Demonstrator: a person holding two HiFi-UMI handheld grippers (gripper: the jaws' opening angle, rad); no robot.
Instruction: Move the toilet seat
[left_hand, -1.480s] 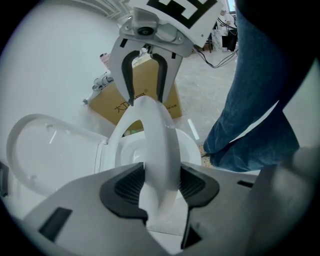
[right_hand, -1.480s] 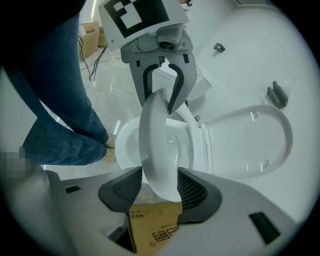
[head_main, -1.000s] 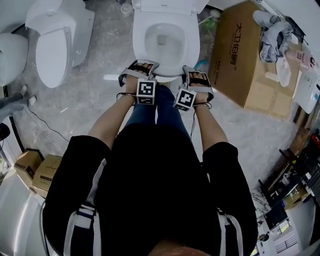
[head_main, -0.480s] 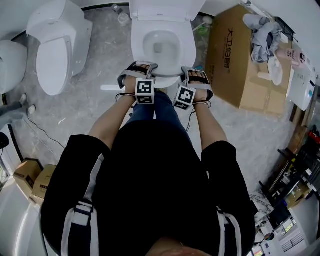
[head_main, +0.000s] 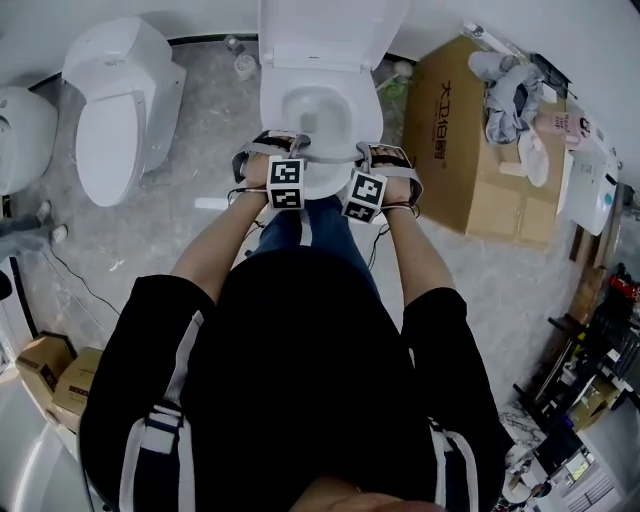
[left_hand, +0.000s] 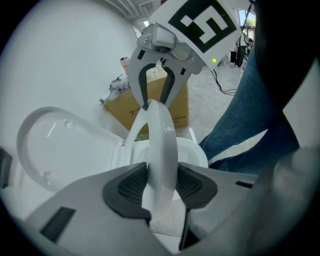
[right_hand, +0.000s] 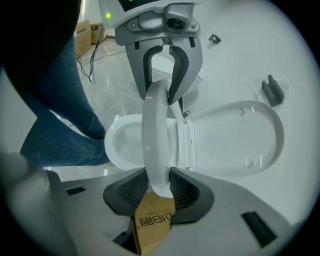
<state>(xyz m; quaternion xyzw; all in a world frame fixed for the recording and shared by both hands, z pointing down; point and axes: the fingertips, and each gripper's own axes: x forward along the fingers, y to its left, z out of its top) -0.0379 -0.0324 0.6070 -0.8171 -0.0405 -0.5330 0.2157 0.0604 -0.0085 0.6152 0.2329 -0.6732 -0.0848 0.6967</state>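
The white toilet (head_main: 318, 108) stands ahead of me with its lid (head_main: 320, 30) raised. Its seat ring (head_main: 333, 150) is tilted up off the bowl at the front. My left gripper (head_main: 288, 140) is shut on the ring's front left, and my right gripper (head_main: 386, 152) on its front right. In the left gripper view the ring (left_hand: 162, 145) runs between my left gripper's (left_hand: 160, 187) pads to the right gripper (left_hand: 155, 97) beyond. In the right gripper view the ring (right_hand: 156, 145) sits clamped in my right gripper (right_hand: 160, 189). Both pairs of jaws have just been closing on the ring.
A large cardboard box (head_main: 465, 150) with clothes on top stands right of the toilet. A second toilet (head_main: 115, 110) with its lid down is at the left. Small boxes (head_main: 55, 375) lie at the lower left. A cable (head_main: 85, 285) trails over the floor.
Both grippers have risen together with the front of the seat ring, which now stands higher off the bowl.
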